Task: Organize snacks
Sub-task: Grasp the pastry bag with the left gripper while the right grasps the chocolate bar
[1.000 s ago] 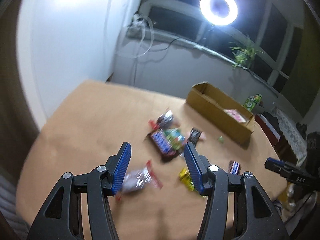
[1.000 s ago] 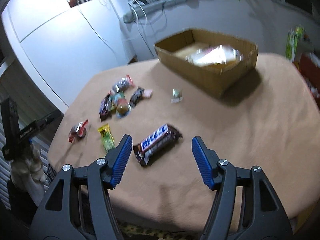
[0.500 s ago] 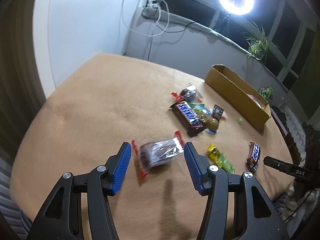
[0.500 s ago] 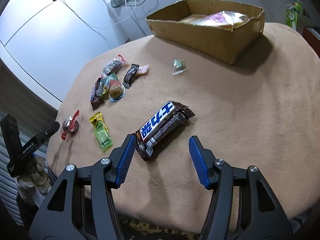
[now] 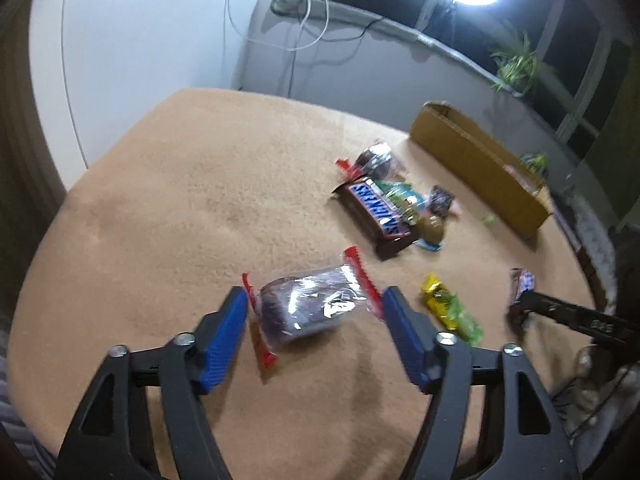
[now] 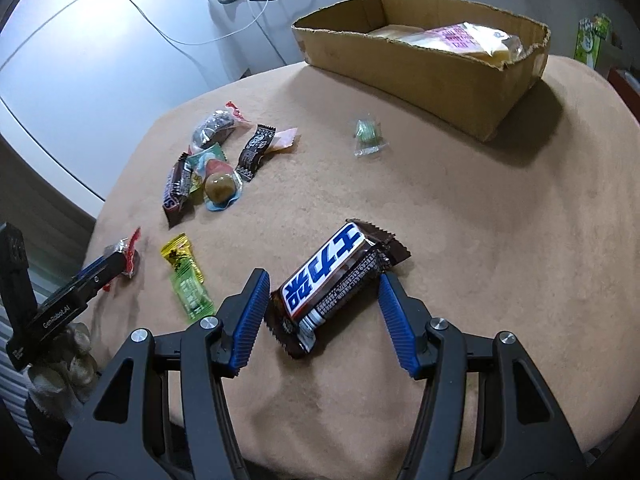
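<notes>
A tan-covered table (image 6: pixel 500 240) is seen carrying a cardboard box (image 6: pixel 432 68) at its far side, in which a few packets are already laid, so the sorting is judged barely begun. A loose cluster of sweets (image 6: pixel 212 168) is left near the middle. The right claw (image 6: pixel 322 312) is held wide around a brown chocolate bar (image 6: pixel 336 280), not yet closed. The left claw (image 5: pixel 314 328) is likewise spread wide about a clear red-ended packet (image 5: pixel 312 308). A yellow-green sweet (image 5: pixel 450 306) and a small green candy (image 6: pixel 368 136) are left lying apart.
</notes>
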`<state>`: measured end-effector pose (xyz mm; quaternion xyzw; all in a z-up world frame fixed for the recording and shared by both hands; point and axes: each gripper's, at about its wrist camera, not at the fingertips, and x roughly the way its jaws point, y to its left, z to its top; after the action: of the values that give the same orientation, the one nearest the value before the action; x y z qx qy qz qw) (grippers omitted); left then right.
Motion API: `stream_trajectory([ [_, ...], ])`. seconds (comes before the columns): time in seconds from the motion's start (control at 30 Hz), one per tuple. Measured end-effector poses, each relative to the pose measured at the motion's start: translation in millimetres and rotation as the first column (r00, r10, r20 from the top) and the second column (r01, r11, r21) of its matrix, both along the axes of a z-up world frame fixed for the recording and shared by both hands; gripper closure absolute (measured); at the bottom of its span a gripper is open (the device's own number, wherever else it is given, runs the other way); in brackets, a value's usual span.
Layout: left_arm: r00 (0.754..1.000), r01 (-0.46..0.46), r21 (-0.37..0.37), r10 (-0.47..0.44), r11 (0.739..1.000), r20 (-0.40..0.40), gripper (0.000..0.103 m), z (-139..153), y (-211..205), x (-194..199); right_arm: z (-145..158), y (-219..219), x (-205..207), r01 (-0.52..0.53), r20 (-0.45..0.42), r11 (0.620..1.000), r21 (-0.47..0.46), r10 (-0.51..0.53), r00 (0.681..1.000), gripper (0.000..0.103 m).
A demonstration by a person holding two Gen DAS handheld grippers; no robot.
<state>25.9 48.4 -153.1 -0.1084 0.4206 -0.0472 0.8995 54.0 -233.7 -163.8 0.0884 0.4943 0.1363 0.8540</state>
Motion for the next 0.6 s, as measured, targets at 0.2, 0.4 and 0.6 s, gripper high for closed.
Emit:
stream_trajectory([
  [0.2, 0.999, -0.033, 0.007, 0.033, 0.999, -0.001, 0.031, -8, 0, 7, -2, 13, 4, -0.016, 0.031, 0.996, -0.088, 0.019, 0.999, 0.040],
  [0.4, 0.999, -0.039, 0.041, 0.038, 0.998, 0.023, 0.042, -10, -6, 5, -6, 28, 5, -0.040, 0.071, 0.979, -0.202, 0.055, 0.996, 0.040],
  [0.6, 0.999, -0.039, 0.046, 0.038, 0.998, 0.033, 0.047, -9, -5, 4, -7, 26, -1, -0.041, 0.102, 0.967, -0.250, 0.068, 0.992, 0.058],
])
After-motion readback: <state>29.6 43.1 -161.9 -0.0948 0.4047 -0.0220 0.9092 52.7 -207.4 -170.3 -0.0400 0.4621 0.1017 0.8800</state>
